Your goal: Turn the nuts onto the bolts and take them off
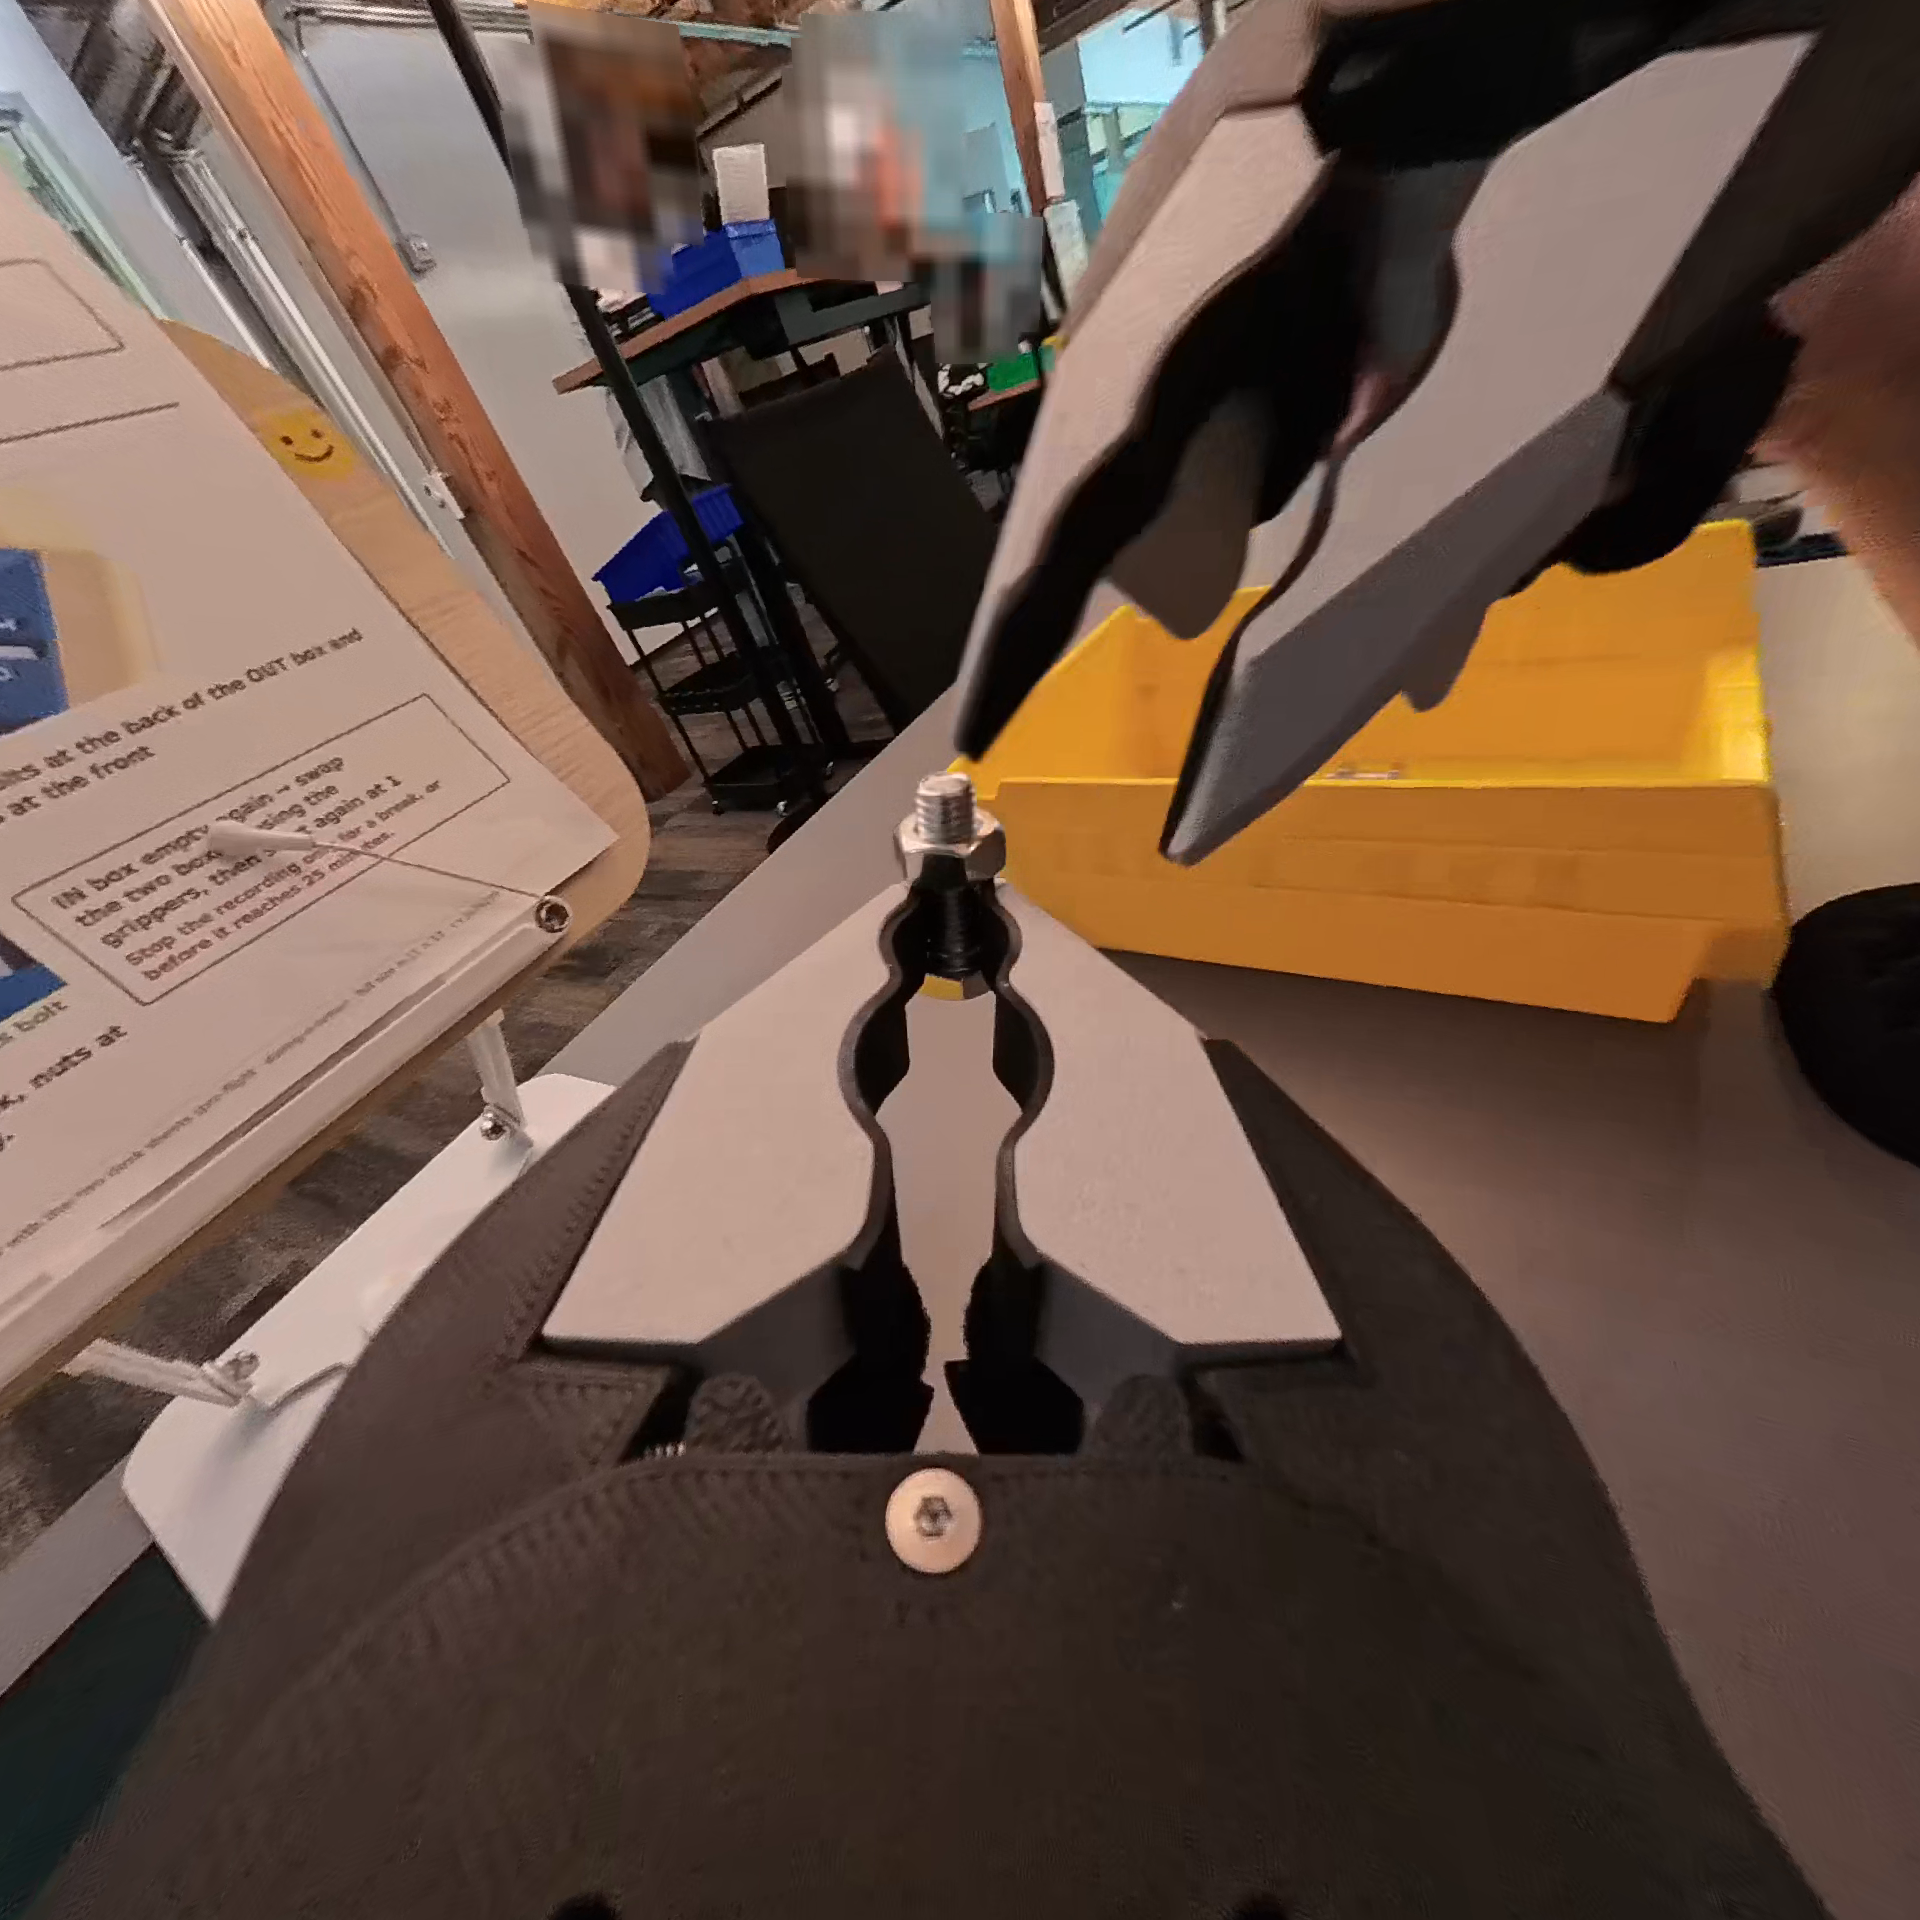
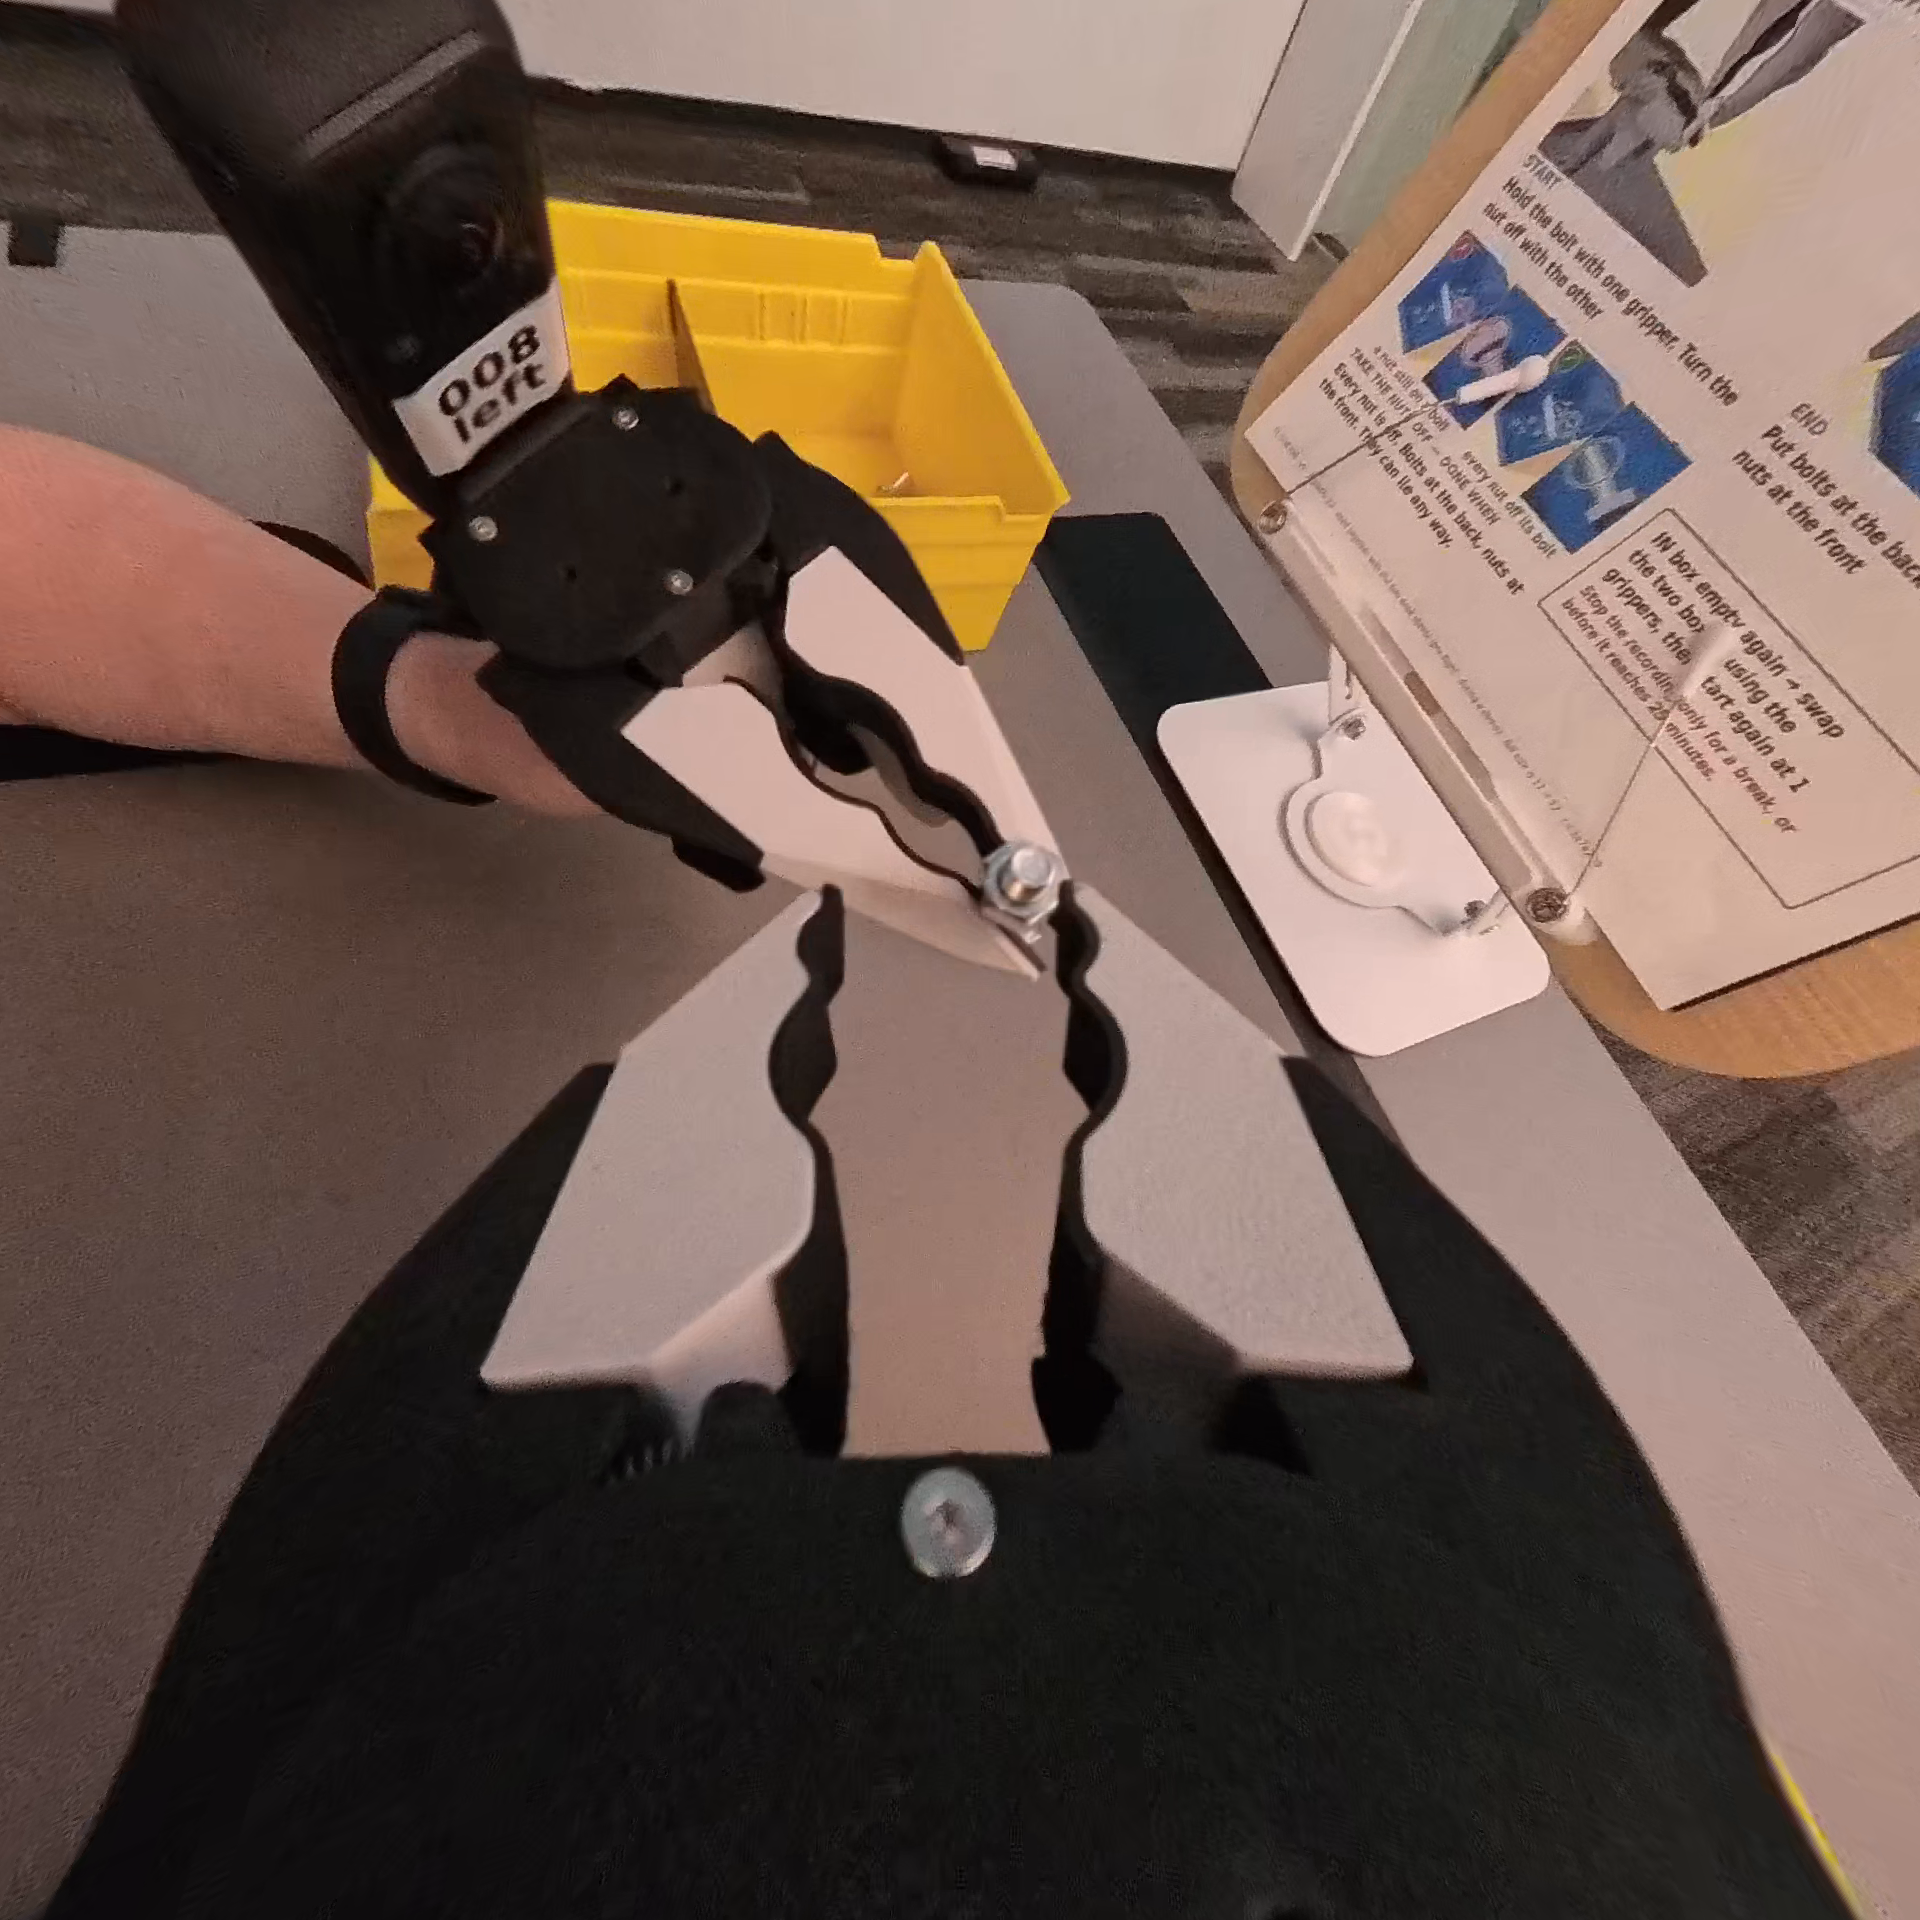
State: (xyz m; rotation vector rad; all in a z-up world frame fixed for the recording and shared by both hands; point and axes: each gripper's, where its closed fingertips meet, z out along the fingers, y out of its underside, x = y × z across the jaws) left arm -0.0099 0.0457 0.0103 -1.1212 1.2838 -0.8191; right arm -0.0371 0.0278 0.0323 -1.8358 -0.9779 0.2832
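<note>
left tool (image 1: 948,940) clamped on bolt (image 1: 943,805) shank, held above grey counter (image 1: 1455,1195) | nut (image 1: 948,844) threaded on, just above fingertips | right tool (image 2: 940,914) fingers spread — at the nut, not gripping | yellow bin (image 1: 1455,821) behind

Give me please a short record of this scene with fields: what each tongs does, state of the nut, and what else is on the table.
left tongs: shut on the bolt, threaded end pointing up
right tongs: open, tips close to the nut, not gripping it
nut: silver hex, on the bolt, a few threads showing above it
yellow bin: behind the tongs, divided inside
instruction board: on a white stand at the table edge
table: grey
</note>
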